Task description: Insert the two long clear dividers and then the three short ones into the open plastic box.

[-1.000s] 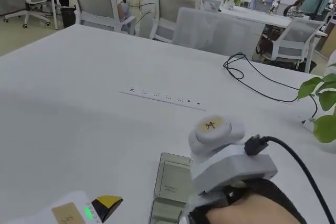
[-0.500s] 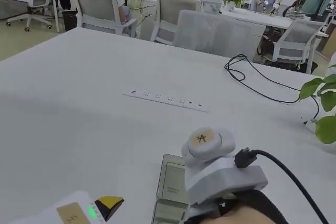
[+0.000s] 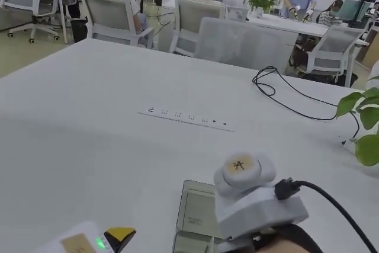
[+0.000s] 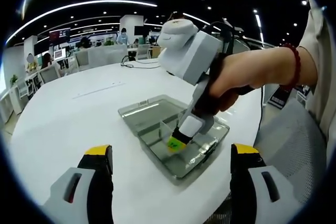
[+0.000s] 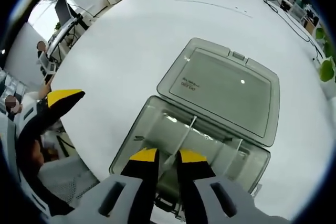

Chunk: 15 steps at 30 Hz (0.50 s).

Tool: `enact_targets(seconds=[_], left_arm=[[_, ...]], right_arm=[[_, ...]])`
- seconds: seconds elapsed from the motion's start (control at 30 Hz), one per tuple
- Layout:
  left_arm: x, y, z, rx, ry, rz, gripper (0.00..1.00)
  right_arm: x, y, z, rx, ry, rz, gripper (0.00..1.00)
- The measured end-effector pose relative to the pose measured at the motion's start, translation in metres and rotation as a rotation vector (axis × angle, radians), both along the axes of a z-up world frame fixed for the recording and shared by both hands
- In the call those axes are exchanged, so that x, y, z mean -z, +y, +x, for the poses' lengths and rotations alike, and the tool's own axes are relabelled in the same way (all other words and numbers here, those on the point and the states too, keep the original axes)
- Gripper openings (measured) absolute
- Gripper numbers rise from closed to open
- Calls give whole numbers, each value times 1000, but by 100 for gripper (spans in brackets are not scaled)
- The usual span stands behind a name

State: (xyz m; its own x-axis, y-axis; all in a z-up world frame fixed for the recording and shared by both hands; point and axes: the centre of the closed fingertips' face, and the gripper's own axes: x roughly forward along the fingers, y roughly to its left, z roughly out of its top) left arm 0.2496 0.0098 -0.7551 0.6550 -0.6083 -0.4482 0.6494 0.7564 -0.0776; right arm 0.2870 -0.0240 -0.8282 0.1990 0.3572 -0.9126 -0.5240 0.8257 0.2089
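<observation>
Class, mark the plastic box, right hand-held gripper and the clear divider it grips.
plastic box (image 5: 131, 139): right gripper view, side wall.
right hand-held gripper (image 5: 168, 157): right gripper view, between fingertips.
clear divider (image 5: 182, 139): right gripper view, top edge.

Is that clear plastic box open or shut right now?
Open: the lid lies folded back flat beside the box, whose inside shows.

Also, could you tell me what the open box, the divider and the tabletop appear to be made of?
The open box looks like smoky translucent plastic, glossy: the table shows through its lid and a light glints there. The clear divider in the right gripper seems thinner clear plastic, visible mainly by its bright edge. The tabletop looks matte white, possibly laminate.
</observation>
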Motion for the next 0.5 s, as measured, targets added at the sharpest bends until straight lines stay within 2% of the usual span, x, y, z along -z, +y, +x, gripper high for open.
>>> enact_targets(seconds=[0.1,0.17,0.33,0.5], left_arm=[[0,2,1,-9,-4,5,94],[-2,2,2,-16,-8,1,94],[-4,2,1,-26,3,-21,94],[-6,4,2,-41,-1,-15,94]], right_arm=[[-4,1,0,-23,-8,23,22],[-8,3,1,-78,-30,33,24],[-16,4,-1,-124,-37,61,33],[-25,2,-1,-179,-68,77,40]])
